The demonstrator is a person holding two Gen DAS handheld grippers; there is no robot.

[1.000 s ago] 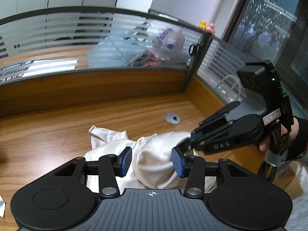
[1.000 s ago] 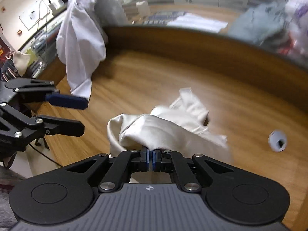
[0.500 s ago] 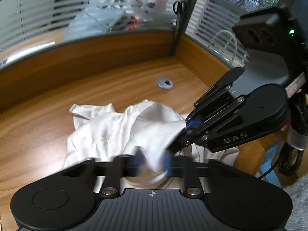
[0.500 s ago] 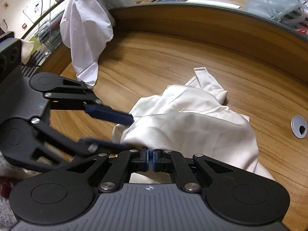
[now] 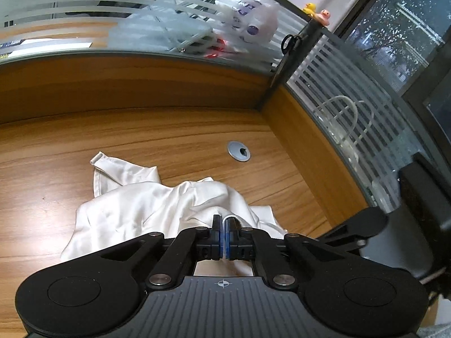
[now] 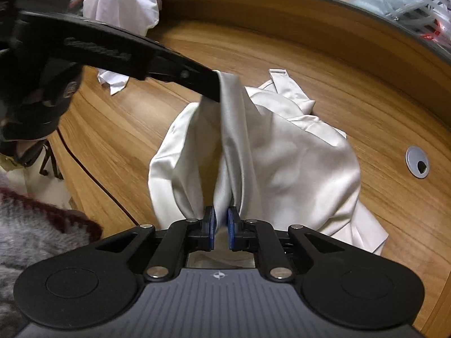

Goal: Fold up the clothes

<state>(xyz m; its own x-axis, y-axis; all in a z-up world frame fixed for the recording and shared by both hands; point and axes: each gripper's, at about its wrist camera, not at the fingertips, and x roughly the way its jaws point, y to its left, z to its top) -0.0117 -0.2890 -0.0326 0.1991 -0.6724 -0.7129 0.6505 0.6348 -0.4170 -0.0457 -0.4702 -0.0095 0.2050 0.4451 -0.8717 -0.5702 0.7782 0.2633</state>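
A cream satin garment (image 5: 146,208) lies crumpled on the wooden desk (image 5: 56,152). My left gripper (image 5: 224,229) is shut on a thin edge of it, lifting that edge off the heap. In the right wrist view the left gripper (image 6: 214,90) holds up a ridge of the garment (image 6: 282,152). My right gripper (image 6: 221,225) has its blue pads slightly apart, with the cloth fold lying loose right in front of them. Its black body (image 5: 394,242) shows low at the right in the left wrist view.
A grey cable grommet (image 5: 239,151) sits in the desk behind the garment. A wood and striped-glass partition (image 5: 141,79) walls the back and right. A white cloth (image 6: 121,2) hangs over the left partition. The desk's front edge (image 6: 93,174) runs close by.
My left gripper closed on the garment's edge and lifted it. My right gripper, shut on the cloth before, has parted its pads slightly and released it.
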